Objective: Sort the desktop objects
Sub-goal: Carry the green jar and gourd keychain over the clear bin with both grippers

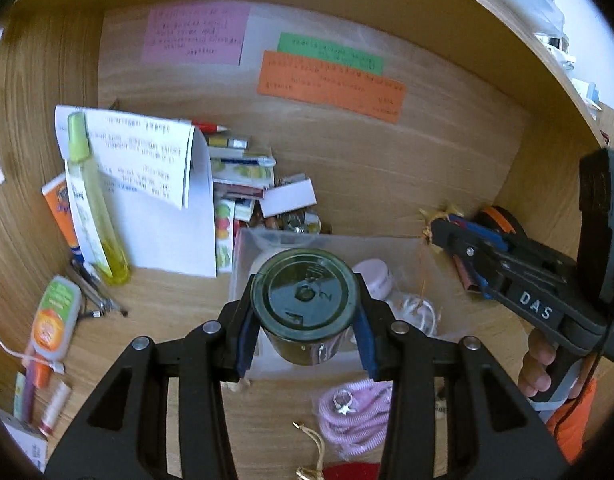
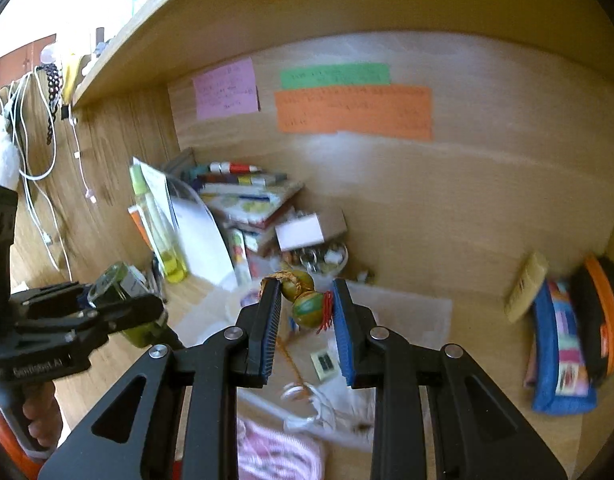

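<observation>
left gripper (image 1: 305, 330): clamped on a dark green glass jar (image 1: 305, 300), blue pads pressing both sides; the jar's round end faces the camera.
jar's place: held in the air above a clear plastic tray (image 1: 243, 264) on the wooden desk (image 1: 387, 184).
right gripper (image 2: 305, 308): narrow, its pads closed on a small green gourd charm (image 2: 303, 298) with a red tassel; an orange cord hangs down from it.
charm's place: lifted over the tray area, in front of the clutter at the back.
tray: holds a pink-lidded pot (image 1: 375, 278) and a coil of white cord (image 1: 419, 312).
back left corner: a pile of papers (image 1: 155, 184), a yellow-green bottle (image 1: 93, 208), pens and small boxes.
back wall: a pink note (image 1: 195, 34), a green note (image 1: 331, 54) and an orange note (image 1: 331, 86).
right side, in the right wrist view: a colourful pouch (image 2: 559, 344) leaning beside an orange and black case (image 2: 603, 316).
near edge: a pink coiled cord (image 1: 355, 412) on the desk.
person: fingers (image 1: 537, 364) around the right gripper's handle, with an orange sleeve (image 1: 571, 420).
</observation>
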